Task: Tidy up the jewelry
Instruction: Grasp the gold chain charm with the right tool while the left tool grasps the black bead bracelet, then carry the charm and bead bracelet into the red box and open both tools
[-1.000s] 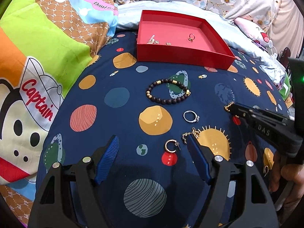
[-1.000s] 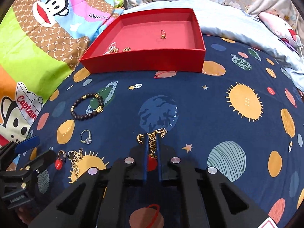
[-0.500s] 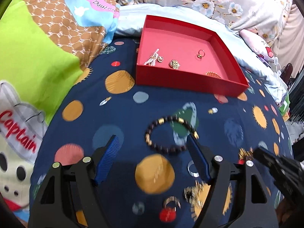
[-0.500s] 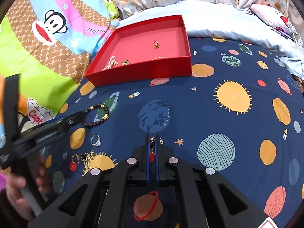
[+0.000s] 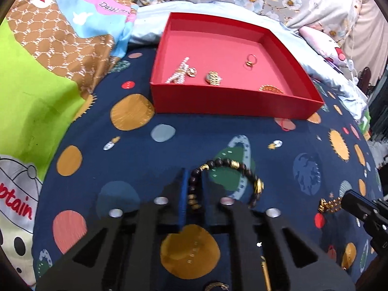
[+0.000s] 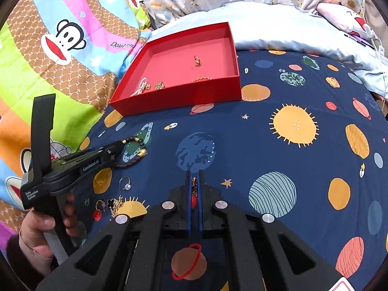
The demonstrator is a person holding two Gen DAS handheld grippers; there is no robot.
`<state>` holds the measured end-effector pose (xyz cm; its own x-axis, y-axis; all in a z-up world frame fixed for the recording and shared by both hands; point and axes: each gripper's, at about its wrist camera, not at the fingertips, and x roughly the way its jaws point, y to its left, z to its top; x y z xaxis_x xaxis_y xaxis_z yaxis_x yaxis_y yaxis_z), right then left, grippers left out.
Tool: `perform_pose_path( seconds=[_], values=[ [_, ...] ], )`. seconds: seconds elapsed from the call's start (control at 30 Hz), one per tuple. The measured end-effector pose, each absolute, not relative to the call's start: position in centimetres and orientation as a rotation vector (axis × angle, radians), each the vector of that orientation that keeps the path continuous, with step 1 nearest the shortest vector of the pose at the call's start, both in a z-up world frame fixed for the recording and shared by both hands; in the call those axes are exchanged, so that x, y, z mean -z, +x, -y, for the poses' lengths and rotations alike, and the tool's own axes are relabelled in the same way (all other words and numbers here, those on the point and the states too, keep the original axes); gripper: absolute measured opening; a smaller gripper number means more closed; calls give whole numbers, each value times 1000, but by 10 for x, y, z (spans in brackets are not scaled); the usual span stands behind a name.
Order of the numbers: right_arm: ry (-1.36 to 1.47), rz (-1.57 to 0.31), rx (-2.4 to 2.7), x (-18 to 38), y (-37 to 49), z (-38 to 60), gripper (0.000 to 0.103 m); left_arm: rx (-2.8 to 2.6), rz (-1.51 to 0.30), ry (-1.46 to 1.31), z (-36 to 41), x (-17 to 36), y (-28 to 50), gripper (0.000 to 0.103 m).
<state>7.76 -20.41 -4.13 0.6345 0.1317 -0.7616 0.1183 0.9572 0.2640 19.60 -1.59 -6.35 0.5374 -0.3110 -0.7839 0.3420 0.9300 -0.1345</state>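
My left gripper (image 5: 194,184) is shut on the dark beaded bracelet (image 5: 245,169) on the space-print blanket; it also shows in the right wrist view (image 6: 114,149), with the bracelet (image 6: 138,155) at its tip. My right gripper (image 6: 194,181) is shut on a gold chain piece (image 6: 194,183), which shows at its tip in the left wrist view (image 5: 329,205). The red tray (image 5: 232,101) lies ahead and holds a pearl piece (image 5: 179,71), a gold charm (image 5: 213,78), a ring (image 5: 251,60) and a gold chain (image 5: 270,89).
A silver ring (image 6: 125,183), a hoop earring (image 6: 100,205) and a gold chain (image 6: 116,205) lie loose on the blanket at the left of the right wrist view. A cartoon quilt (image 6: 60,55) lies to the left and pillows (image 6: 278,19) behind the tray.
My left gripper moved forward over the bracelet and closed on it; it was open a second ago. My right gripper lifted with the gold chain held throughout.
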Motion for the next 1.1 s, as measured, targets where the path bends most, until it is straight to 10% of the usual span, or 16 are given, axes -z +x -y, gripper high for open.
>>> perform_pose_path(
  seconds=[1.1],
  values=[
    [186,-669,-97,-105,197,231,3,541,-634,47,66,-110,260,7]
  ],
)
